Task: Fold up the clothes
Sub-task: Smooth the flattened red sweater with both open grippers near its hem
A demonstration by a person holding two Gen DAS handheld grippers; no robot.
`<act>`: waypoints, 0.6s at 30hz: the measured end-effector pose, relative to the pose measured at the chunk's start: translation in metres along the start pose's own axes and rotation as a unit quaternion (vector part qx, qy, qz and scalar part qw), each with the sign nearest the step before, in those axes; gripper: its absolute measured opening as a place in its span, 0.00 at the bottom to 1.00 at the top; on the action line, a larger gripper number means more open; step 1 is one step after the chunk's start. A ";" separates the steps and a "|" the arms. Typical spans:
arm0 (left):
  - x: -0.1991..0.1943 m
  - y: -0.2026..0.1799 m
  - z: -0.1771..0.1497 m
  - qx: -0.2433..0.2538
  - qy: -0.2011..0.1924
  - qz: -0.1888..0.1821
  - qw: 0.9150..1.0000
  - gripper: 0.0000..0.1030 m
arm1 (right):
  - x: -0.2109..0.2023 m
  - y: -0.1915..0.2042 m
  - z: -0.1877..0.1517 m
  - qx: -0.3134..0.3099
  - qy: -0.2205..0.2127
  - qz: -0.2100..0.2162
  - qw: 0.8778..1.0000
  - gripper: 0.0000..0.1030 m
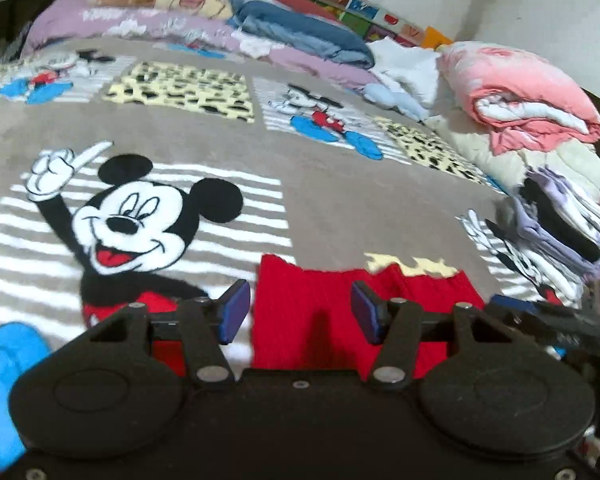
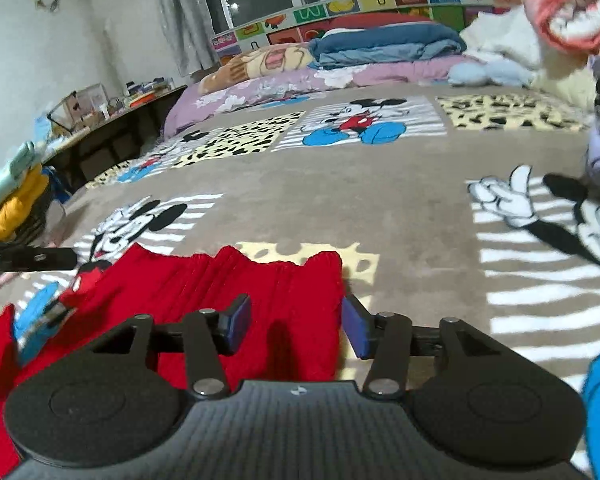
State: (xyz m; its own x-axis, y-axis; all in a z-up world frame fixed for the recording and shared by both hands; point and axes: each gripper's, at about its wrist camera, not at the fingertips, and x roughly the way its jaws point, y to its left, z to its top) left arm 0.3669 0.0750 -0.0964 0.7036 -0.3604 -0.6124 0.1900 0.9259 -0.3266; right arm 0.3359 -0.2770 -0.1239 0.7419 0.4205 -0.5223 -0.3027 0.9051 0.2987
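Nearest to us, the left tongs (image 1: 296,310) stand apart, blue pads clear of the cloth, over a red knitted garment (image 1: 320,320) that lies on the bed. Our right tongs (image 2: 296,322) are also apart, above the same garment's gathered edge, with nothing clamped. Beneath it spreads a brown cartoon-mouse blanket (image 1: 320,200). Further right sits a stack of folded clothes (image 1: 564,232), then a rolled pink quilt (image 1: 520,92). At the far end lie a folded blue quilt (image 2: 384,42) and, left, a cluttered desk (image 2: 112,114).

Garment (image 1: 332,312) on blanket (image 1: 332,200)
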 end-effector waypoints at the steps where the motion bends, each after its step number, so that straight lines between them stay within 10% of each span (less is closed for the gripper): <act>1: 0.006 0.003 -0.001 -0.005 0.006 0.000 1.000 0.53 | 0.002 -0.002 0.000 0.004 0.000 0.005 1.000 0.53; 5: 0.028 0.013 -0.005 -0.028 0.026 -0.009 0.999 0.14 | 0.013 -0.008 -0.001 0.009 0.003 0.029 1.000 0.53; 6: 0.034 0.016 -0.006 -0.034 0.031 -0.011 0.999 0.08 | 0.018 -0.012 -0.006 0.016 0.010 0.025 0.999 0.35; 7: 0.035 0.019 -0.007 -0.045 0.028 -0.013 0.999 0.07 | 0.023 -0.016 -0.011 0.024 0.017 0.020 0.999 0.14; 9: 0.029 0.029 -0.009 -0.073 0.011 -0.016 0.997 0.07 | 0.014 -0.023 -0.011 0.052 -0.007 0.018 0.998 0.11; 18: 0.028 0.052 -0.005 -0.139 0.027 -0.009 0.990 0.21 | 0.013 -0.042 -0.016 0.117 0.006 -0.008 0.993 0.17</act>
State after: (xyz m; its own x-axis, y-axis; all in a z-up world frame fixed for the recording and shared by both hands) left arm 0.3930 0.1127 -0.1346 0.6625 -0.3885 -0.6405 0.0007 0.8554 -0.5180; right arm 0.3485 -0.3085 -0.1556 0.7377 0.4089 -0.5372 -0.1436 0.8725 0.4670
